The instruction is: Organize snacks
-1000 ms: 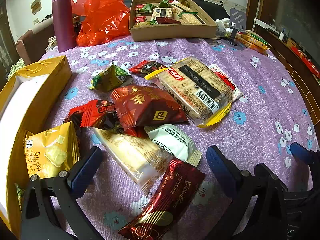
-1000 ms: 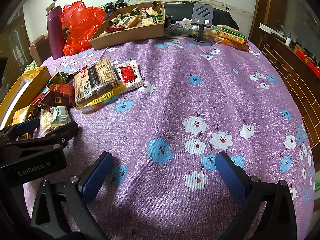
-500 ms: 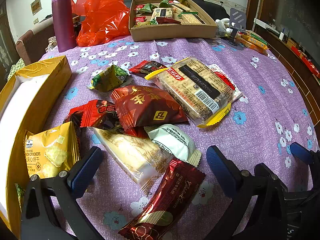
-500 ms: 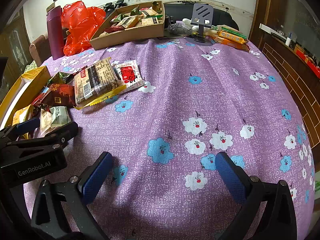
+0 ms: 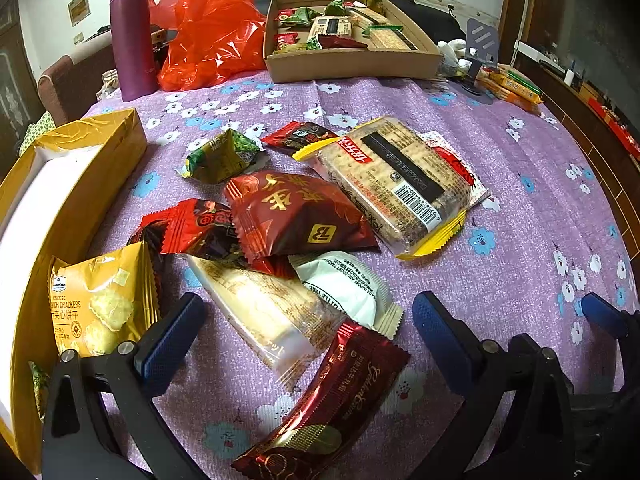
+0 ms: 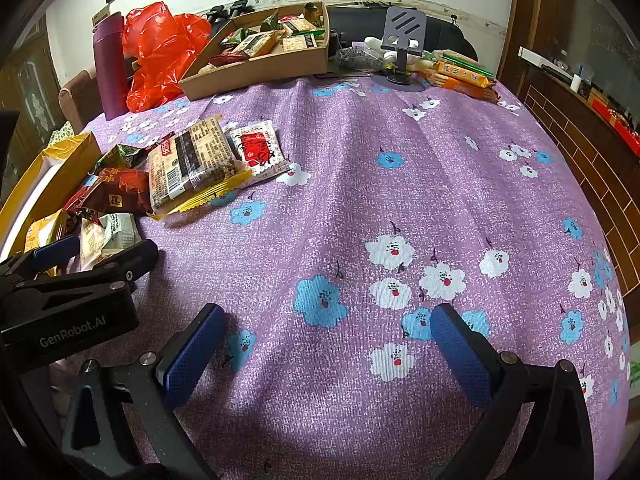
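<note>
Your left gripper [image 5: 308, 332] is hanging wide apart over the snack pile [image 5: 304, 220], which is lying on the purple cloth [image 6: 400, 200] beside the yellow box [image 5: 68, 184]. Your right gripper [image 6: 324, 348] is gaping wide too, holding nothing, over bare cloth right of the pile.

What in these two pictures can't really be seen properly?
- Yellow box, left wrist view: its near end is cut off by the picture's edge.
- Red-and-white sachet, left wrist view: mostly hidden under the cracker pack.
- Cardboard tray, right wrist view: its snacks are too small to read.
- Orange packets, right wrist view: partly behind the phone stand.
</note>
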`<control>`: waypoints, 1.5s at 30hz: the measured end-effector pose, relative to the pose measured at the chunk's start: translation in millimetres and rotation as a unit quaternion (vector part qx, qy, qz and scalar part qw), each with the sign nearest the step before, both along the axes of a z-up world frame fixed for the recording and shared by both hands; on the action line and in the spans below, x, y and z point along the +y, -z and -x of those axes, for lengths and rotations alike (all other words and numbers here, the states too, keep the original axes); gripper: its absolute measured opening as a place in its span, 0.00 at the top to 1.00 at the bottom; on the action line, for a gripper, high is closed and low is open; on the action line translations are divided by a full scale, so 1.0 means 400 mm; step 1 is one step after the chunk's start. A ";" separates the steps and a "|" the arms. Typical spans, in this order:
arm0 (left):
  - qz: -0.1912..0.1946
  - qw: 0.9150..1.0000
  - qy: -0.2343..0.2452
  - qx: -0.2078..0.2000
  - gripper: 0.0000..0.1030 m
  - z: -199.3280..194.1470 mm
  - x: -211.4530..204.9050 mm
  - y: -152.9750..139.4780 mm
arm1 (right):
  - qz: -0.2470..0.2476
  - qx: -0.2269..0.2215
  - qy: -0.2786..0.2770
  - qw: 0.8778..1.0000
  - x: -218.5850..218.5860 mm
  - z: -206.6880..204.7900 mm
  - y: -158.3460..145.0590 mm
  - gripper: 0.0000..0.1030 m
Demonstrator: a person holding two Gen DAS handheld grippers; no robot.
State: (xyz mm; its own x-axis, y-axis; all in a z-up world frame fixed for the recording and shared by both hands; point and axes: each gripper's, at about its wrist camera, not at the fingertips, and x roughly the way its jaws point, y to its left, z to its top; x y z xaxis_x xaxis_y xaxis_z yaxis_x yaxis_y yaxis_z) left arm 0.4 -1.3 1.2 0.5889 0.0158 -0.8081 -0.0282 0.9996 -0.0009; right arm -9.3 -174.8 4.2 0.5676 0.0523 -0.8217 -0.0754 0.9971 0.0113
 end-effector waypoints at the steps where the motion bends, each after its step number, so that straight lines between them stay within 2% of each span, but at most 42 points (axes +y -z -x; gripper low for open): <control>1: 0.000 1.000 0.000 0.000 0.00 0.000 0.002 0.000 | 0.000 0.000 0.000 1.000 -0.005 0.002 0.003 0.00; 7: 0.002 0.999 0.029 0.029 0.00 0.004 0.008 -0.002 | -0.001 0.001 0.001 1.000 -0.004 0.002 0.000 0.00; 16: 0.013 0.999 0.037 0.024 0.00 0.017 0.021 -0.006 | 0.000 0.001 -0.005 1.000 -0.004 0.007 -0.003 0.00; 18: -0.004 0.999 0.042 0.027 0.00 0.016 0.011 -0.003 | -0.002 0.001 -0.006 1.000 -0.005 0.007 -0.003 0.00; 22: -0.001 0.999 0.033 0.026 0.00 0.004 0.014 -0.003 | -0.002 0.015 -0.005 1.000 -0.004 -0.001 -0.005 0.00; 26: -0.001 0.998 0.046 0.035 0.00 0.001 0.018 -0.005 | -0.001 0.026 0.006 1.000 0.001 -0.014 -0.005 0.00; 28: 0.007 0.998 0.051 0.035 0.04 0.022 0.030 -0.010 | 0.000 0.025 0.006 1.000 0.002 -0.013 -0.004 0.00; 30: 0.042 0.997 0.066 0.024 0.12 0.059 0.052 -0.035 | 0.002 0.024 0.006 1.000 0.003 -0.012 -0.004 0.00; 31: 0.056 0.996 0.072 0.012 0.12 0.076 0.063 -0.054 | 0.002 0.024 0.006 1.000 0.002 -0.011 -0.004 0.00; 32: 0.066 0.994 0.080 -0.021 0.12 0.108 0.081 -0.095 | 0.003 0.023 0.007 1.000 0.002 -0.011 -0.004 0.00; 35: 0.035 0.986 0.089 -0.137 0.12 0.203 0.130 -0.233 | 0.005 0.024 0.006 1.000 0.003 -0.008 -0.009 0.06; 36: 0.033 0.982 0.087 -0.164 0.11 0.228 0.153 -0.273 | 0.003 0.021 0.006 1.000 0.003 -0.003 -0.018 0.17; 37: 0.037 0.978 0.083 -0.190 0.11 0.253 0.179 -0.312 | -0.006 0.017 0.004 1.000 0.001 0.002 -0.029 0.23; 38: 0.050 0.972 0.076 -0.218 0.08 0.280 0.221 -0.362 | -0.020 0.011 0.003 1.000 -0.001 0.008 -0.045 0.24; 39: 0.058 0.969 0.071 -0.230 0.00 0.289 0.249 -0.387 | -0.034 -0.003 0.002 0.999 0.000 0.018 -0.068 0.24; 40: 0.073 0.964 0.064 -0.247 0.00 0.303 0.288 -0.414 | -0.040 -0.017 -0.001 0.999 0.006 0.026 -0.088 0.23; 42: 0.095 0.963 0.050 -0.249 0.00 0.295 0.346 -0.426 | -0.048 -0.040 -0.023 0.998 0.032 0.043 -0.126 0.23; 43: 0.101 0.966 0.040 -0.236 0.00 0.284 0.369 -0.422 | -0.053 -0.046 -0.035 0.997 0.046 0.050 -0.137 0.22; 45: 0.082 0.977 0.016 -0.195 0.00 0.252 0.394 -0.391 | -0.070 -0.045 -0.067 0.994 0.088 0.061 -0.146 0.22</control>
